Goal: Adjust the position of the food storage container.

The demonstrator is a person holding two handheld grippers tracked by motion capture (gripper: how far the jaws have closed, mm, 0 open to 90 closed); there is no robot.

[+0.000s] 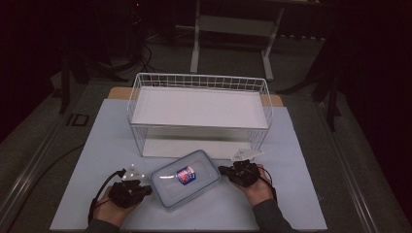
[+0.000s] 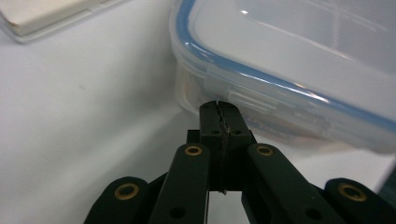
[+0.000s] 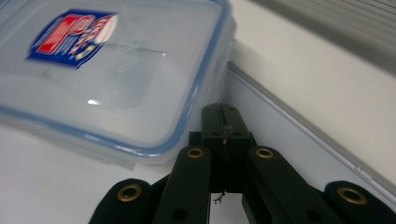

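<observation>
From the high view, a clear lidded container (image 1: 185, 178) with a blue seal lies on the white table (image 1: 97, 160), near of a white wire basket (image 1: 199, 112). The left gripper (image 1: 145, 190) sits at its left edge, the right gripper (image 1: 224, 170) at its right.

In the left gripper view, the jaws are pressed together, tips touching the container's (image 2: 299, 60) side latch (image 2: 250, 100).

In the right gripper view, the jaws are likewise pressed together, just beside the container's (image 3: 107, 70) right edge.

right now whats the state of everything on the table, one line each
food container: lid on, lying flat on the table, tilted askew to the table edge
sticker: stuck on the lid, facing up
wire basket: upright behind the container, a white board inside
left gripper: shut, tips at the container's left side
right gripper: shut, tips at the container's right side
</observation>
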